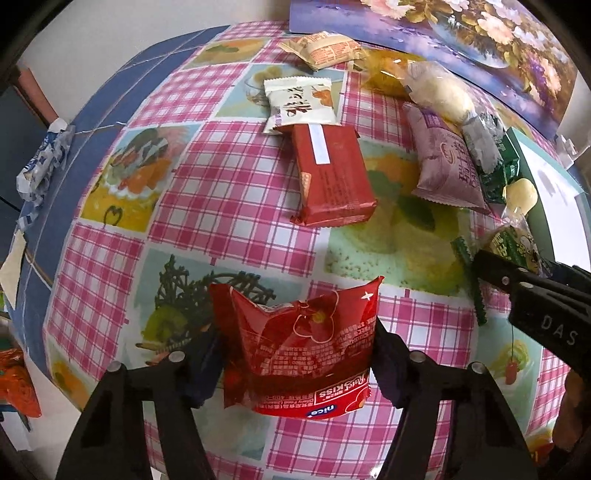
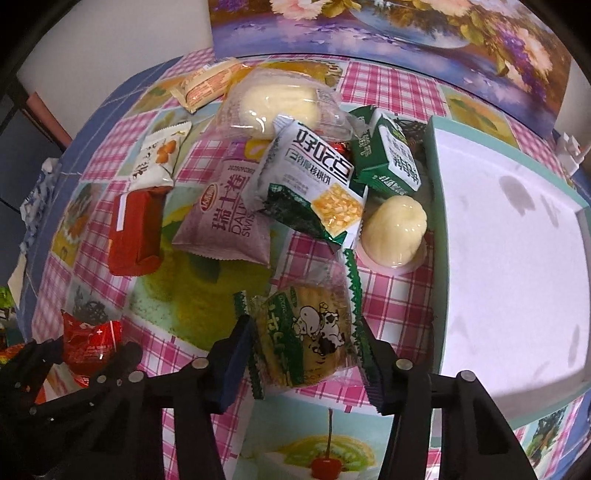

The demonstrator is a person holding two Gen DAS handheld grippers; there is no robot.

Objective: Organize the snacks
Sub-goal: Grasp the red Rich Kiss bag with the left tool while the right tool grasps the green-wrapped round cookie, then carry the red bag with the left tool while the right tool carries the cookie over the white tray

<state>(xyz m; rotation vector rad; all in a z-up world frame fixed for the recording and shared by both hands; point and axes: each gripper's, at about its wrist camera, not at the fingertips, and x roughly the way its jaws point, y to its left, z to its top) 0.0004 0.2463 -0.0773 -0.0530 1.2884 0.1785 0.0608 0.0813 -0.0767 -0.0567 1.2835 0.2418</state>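
My left gripper point(image 1: 295, 354) is shut on a crumpled red snack packet point(image 1: 299, 347), held above the checked tablecloth; the same red snack packet point(image 2: 90, 339) shows at the lower left of the right wrist view. My right gripper point(image 2: 306, 347) is shut on a clear-and-green cookie packet with a cartoon cow point(image 2: 306, 332), seen from the left wrist as the cookie packet point(image 1: 513, 247) at the right edge. A pile of snacks lies beyond: a red bar point(image 1: 332, 177), a purple roll packet point(image 2: 225, 221), a white-green packet point(image 2: 314, 184), a jelly cup point(image 2: 395, 229).
An empty white tray with a teal rim point(image 2: 436, 206) sits at the right on the table. A green carton point(image 2: 388, 158), a wrapped pale bun point(image 2: 277, 103) and small beige packets point(image 2: 207, 85) lie behind. A floral board point(image 2: 406, 33) stands at the back.
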